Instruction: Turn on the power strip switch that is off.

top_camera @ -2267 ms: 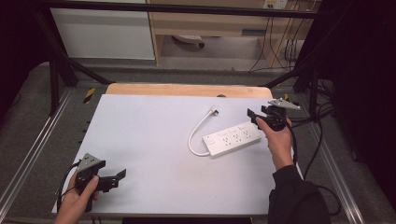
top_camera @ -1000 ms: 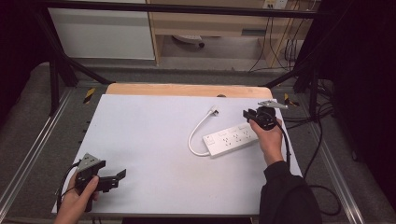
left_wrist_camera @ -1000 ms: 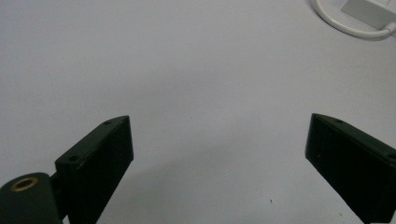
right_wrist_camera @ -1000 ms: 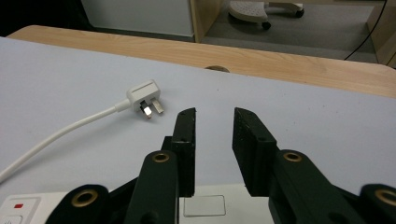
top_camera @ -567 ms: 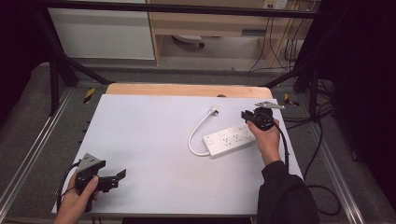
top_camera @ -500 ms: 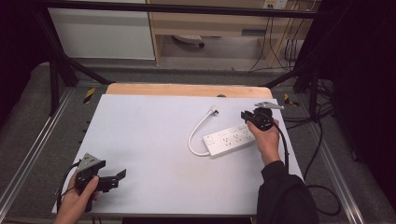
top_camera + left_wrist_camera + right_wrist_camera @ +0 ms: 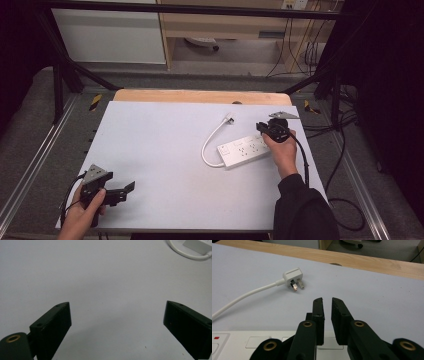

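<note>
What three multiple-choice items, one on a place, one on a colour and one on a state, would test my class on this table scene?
1. Where does the plug lie?
A on the table, unplugged
B in a socket
C between the jaws

2. What colour is the power strip?
A black
B white
C red

3. How do the jaws of the left hand-held gripper stand?
A shut
B clamped on the cord
C wide open

Answers: 1 A, its pins lie bare on the table; 2 B, its casing is white; 3 C, a broad gap parts them.

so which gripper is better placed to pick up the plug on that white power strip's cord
Right. The right gripper hovers over the power strip, with the plug just ahead of its nearly closed jaws. The left gripper sits open at the table's opposite near corner.
</note>
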Demonstrator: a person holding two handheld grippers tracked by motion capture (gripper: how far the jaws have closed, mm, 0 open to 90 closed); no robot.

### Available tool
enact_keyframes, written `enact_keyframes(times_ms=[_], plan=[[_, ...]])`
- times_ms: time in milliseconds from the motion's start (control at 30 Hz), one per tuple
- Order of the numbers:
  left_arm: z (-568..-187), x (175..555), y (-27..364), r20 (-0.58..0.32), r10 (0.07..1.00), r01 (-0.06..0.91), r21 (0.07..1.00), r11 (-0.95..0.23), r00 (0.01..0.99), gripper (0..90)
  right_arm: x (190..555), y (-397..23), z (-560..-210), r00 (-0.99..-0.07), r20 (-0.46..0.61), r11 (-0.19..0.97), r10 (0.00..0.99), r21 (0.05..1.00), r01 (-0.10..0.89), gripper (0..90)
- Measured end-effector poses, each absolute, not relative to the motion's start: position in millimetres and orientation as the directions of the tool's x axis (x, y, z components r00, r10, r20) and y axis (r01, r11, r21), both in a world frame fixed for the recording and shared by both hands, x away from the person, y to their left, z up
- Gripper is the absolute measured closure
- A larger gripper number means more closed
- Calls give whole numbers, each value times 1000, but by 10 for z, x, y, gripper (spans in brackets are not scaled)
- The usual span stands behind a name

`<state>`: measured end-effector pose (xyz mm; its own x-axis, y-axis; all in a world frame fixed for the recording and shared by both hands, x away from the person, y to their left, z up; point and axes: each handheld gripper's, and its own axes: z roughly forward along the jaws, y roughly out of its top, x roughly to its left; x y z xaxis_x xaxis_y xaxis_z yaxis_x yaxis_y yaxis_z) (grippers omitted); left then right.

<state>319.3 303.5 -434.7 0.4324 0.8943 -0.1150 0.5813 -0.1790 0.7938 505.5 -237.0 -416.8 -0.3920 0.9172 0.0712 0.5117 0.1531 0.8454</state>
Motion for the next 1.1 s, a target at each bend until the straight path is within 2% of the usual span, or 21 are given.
enact_keyframes(times_ms=[1100], plan=[[-4354, 3193, 3031, -113, 893, 585, 790, -185, 435, 84, 4957, -2382, -4371, -397, 75, 157, 915, 839, 520, 886]])
